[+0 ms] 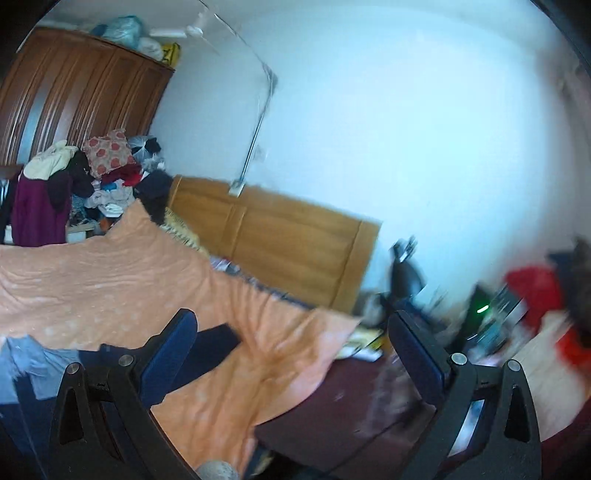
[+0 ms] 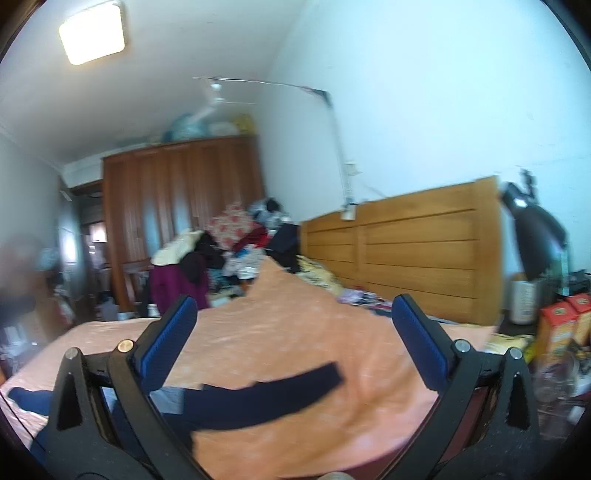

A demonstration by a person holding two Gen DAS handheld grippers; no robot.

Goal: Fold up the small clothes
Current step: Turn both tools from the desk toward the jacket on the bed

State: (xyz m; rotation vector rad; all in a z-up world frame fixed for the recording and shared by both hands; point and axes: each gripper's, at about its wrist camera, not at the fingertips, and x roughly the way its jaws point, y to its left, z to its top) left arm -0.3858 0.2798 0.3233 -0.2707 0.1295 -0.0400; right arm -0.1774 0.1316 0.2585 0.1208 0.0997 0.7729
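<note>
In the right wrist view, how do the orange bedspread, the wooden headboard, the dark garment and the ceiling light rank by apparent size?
1. orange bedspread
2. wooden headboard
3. dark garment
4. ceiling light
The garment lies near the camera, so its rank is unsure.

In the right wrist view, a bedsheet [image 2: 295, 332] covers the bed. On it, at 6 o'clock, lies a garment [image 2: 266, 402]. The headboard [image 2: 406, 254] stands behind at 3 o'clock, the clothes pile [image 2: 236, 251] at 12, with the wardrobe [image 2: 177, 206] behind it.

The right gripper [image 2: 293, 325] hangs above the bed [image 2: 295, 332], jaws spread wide and empty. A dark, blurred garment [image 2: 266, 395], perhaps navy, lies near on the peach cover.
</note>
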